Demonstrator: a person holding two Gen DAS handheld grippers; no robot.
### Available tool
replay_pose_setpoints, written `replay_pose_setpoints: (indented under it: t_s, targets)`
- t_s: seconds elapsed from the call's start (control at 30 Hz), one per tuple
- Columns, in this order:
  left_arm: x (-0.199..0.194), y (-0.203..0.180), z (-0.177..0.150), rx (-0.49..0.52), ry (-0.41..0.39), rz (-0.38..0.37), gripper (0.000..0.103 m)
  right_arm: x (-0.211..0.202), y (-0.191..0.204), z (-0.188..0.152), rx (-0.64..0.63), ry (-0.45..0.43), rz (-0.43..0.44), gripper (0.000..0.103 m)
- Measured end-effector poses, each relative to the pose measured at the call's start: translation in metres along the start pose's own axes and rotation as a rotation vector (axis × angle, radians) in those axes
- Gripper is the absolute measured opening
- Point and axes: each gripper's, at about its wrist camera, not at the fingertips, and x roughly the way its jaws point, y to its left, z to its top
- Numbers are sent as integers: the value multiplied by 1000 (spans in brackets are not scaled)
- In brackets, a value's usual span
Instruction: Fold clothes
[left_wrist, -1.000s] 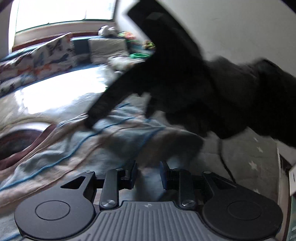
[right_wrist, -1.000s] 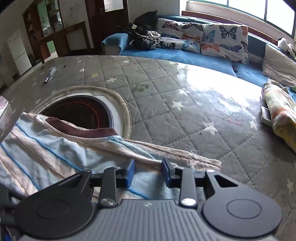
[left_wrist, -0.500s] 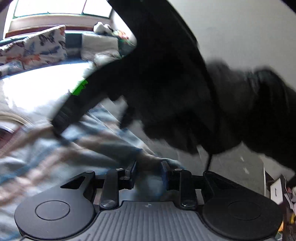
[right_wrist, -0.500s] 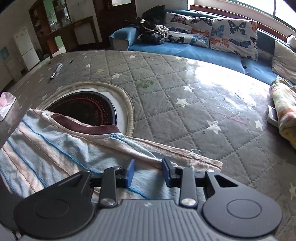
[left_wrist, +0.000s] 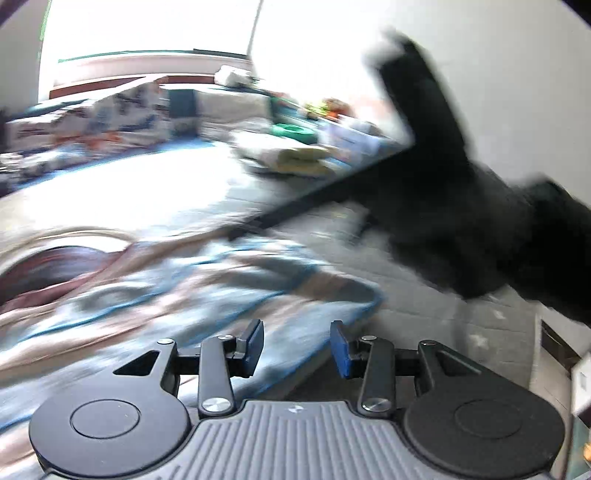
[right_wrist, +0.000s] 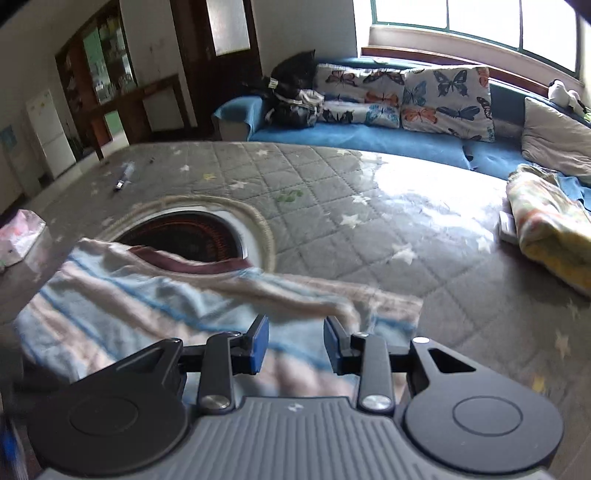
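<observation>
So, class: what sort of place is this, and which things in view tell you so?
Probably a home living room: a blue sofa with butterfly cushions under a window, and a quilted star-print cover with a striped shirt on it.

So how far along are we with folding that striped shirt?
Early, by the look of it. The striped shirt lies rumpled on the quilted cover, no neat fold visible. The left gripper is opening with nothing pinched; the right gripper hangs over the cloth, its grip unclear. Smoothing and all the folds look left to do.
</observation>
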Motion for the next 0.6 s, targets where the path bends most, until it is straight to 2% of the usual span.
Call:
replay_pose_setpoints:
  t_s: [0.1, 0.27, 0.37, 0.43, 0.6]
  targets:
    - [-32, 15, -12, -80, -37, 98, 48, -9, 13, -20, -14, -30, -6, 33]
    - [-70, 67, -37, -210, -67, 256, 49, -13, 28, -57, -22, -48, -43, 33]
    - [-91, 98, -56, -290, -62, 342, 49, -14, 21, -64, 25, -63, -34, 33]
    - [-100, 115, -69, -330, -59, 384, 49, -15, 18, -66, 38, -66, -38, 33]
    - [-133, 128, -91, -348, -91, 400, 49, -19, 28, -67, -1, -82, -73, 34]
